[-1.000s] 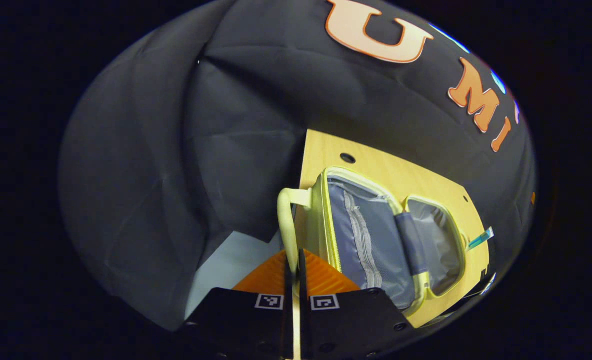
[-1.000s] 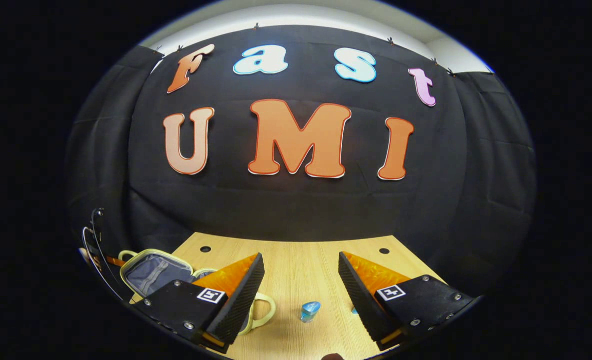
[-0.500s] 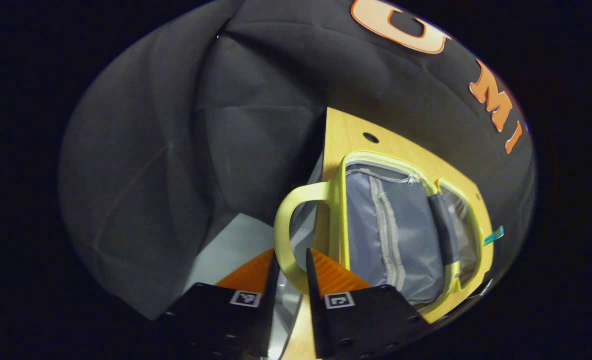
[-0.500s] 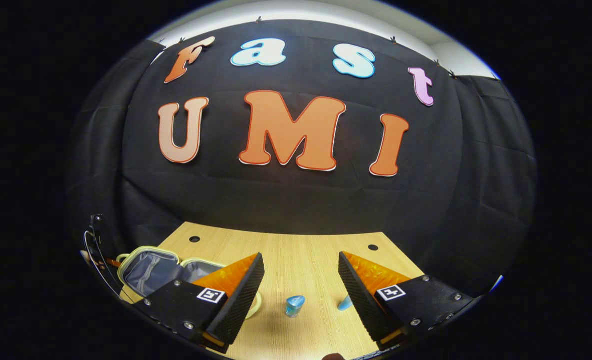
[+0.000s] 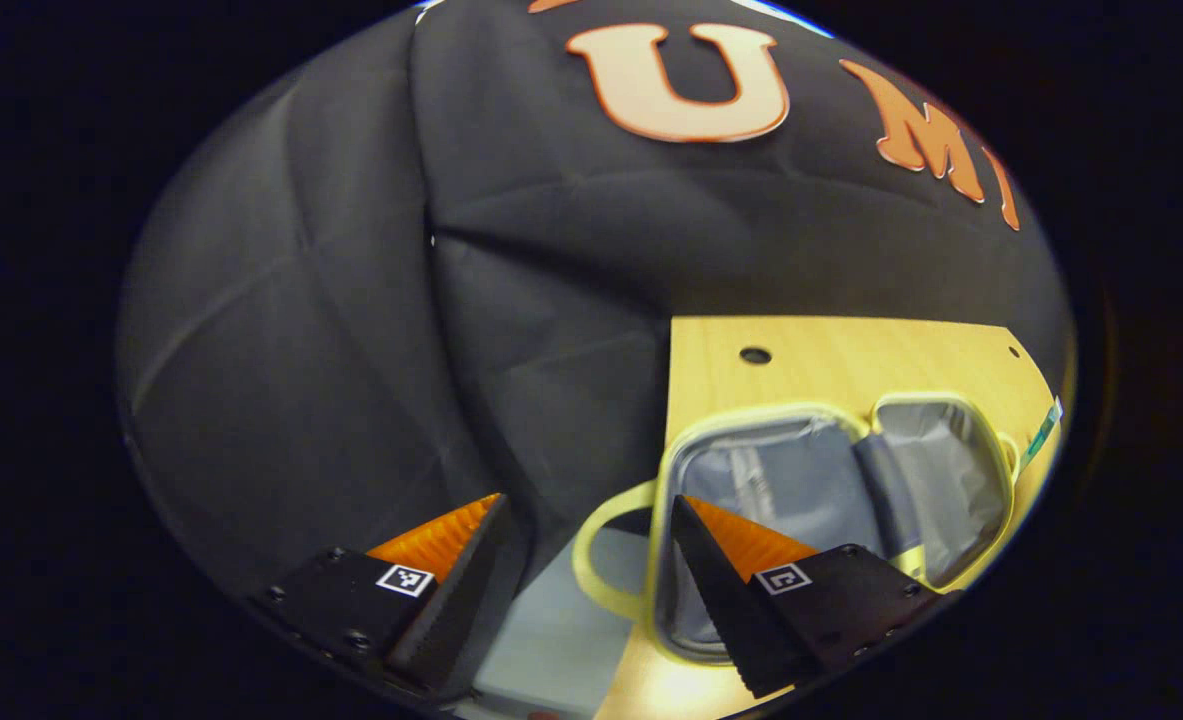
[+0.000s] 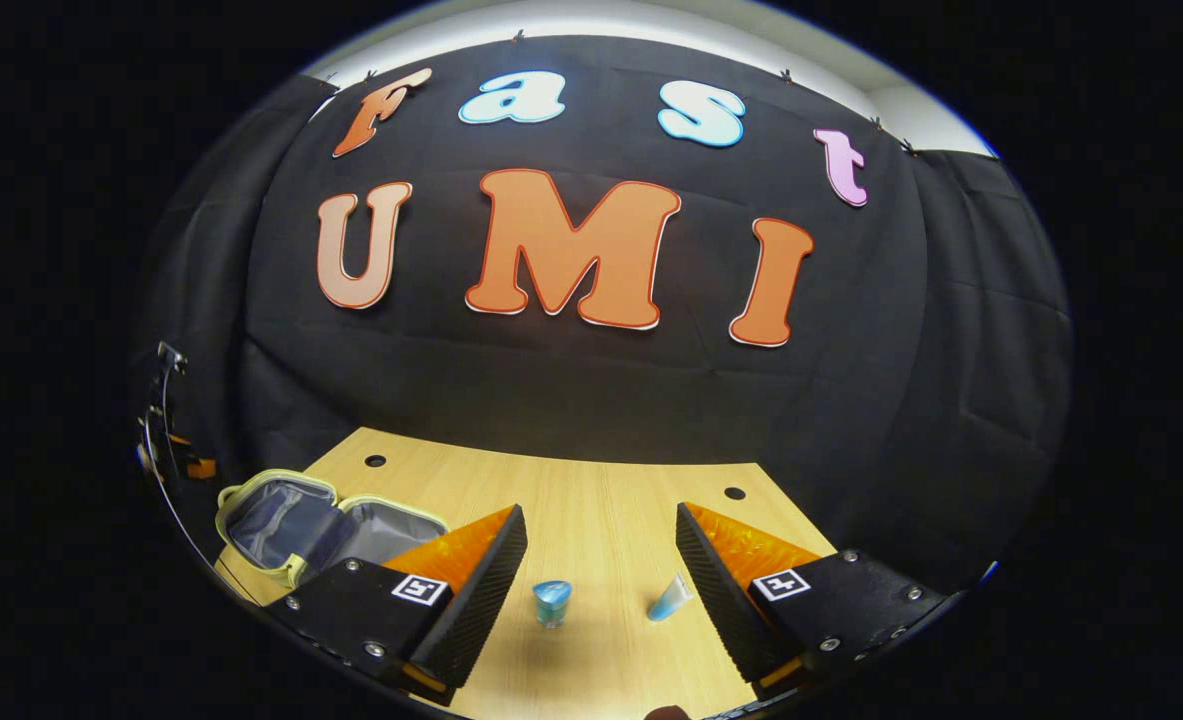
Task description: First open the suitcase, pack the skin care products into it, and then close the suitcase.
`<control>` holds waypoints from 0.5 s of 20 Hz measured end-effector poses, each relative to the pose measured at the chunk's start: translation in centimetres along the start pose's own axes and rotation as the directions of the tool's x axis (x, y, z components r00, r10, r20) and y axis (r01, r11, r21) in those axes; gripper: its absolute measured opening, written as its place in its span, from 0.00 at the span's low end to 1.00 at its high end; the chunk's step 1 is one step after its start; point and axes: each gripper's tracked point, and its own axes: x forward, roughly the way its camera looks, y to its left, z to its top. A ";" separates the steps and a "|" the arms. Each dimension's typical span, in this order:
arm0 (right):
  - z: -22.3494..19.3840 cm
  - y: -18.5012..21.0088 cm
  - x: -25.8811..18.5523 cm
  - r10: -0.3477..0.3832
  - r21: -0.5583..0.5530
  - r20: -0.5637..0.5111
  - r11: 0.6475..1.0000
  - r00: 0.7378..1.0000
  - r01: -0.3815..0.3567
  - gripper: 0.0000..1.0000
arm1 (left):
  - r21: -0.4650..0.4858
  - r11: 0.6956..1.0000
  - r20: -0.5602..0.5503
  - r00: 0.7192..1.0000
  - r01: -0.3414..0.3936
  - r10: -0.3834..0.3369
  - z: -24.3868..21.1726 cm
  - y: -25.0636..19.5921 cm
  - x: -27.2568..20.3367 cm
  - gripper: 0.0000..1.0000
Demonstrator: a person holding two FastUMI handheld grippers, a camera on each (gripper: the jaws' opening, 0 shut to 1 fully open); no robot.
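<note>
A: Suitcase (image 5: 831, 490) is lying open flat on the counter (image 5: 851, 355), both grey-lined halves facing up. Left claw (image 5: 591, 580) is hanging with its jaws spread wide and nothing between them, just beside the suitcase's handle loop (image 5: 601, 560).

B: Is that handle sitting off the counter?

A: Looks like it's sticking out past the left edge, yes. The near half is lying right at that edge. Any nudge from the left claw is risking a shove or a drop.

B: Right side?

A: Right claw (image 6: 601, 580) is also gaping, empty, hovering low over the counter (image 6: 591, 500). A small blue bottle (image 6: 551, 603) is standing between its fingers, further ahead. A blue tube (image 6: 671, 598) is lying tilted, close to the right finger (image 6: 721, 580).

B: Risks?

A: Three I'm seeing. The bottle looks small and top-heavy, so an off-centre close is likely tipping it or rolling it away. The tube is sitting so near the finger that going for the bottle could be knocking it aside. And the suitcase (image 6: 321, 520) is well apart to the left, so a loose pinch could be slipping during the carry.

B: Anything else?

A: A thin teal item (image 5: 1039, 435) is lying by the suitcase's far side; can't tell what it is.
</note>
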 end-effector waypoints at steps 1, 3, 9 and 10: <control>-0.2 -0.6 0.3 0.005 0.008 0.001 1.000 1.000 -0.005 0.95 | 0.002 1.000 0.040 0.999 -0.009 0.009 2.2 -1.2 -1.7 1.00; -0.6 -1.8 1.0 0.018 0.033 -0.001 0.999 1.000 -0.018 0.95 | -0.006 1.000 0.128 0.992 0.014 -0.013 6.0 -5.0 -4.8 0.99; -1.7 -6.2 2.7 0.047 0.012 0.004 0.999 0.999 -0.047 0.95 | -0.001 0.980 0.314 0.931 0.197 -0.187 15.0 -21.3 -11.9 1.00; -2.0 -7.0 3.1 0.052 0.007 0.002 0.999 0.999 -0.052 0.95 | 0.006 0.977 0.339 0.918 0.215 -0.204 15.8 -23.8 -13.0 1.00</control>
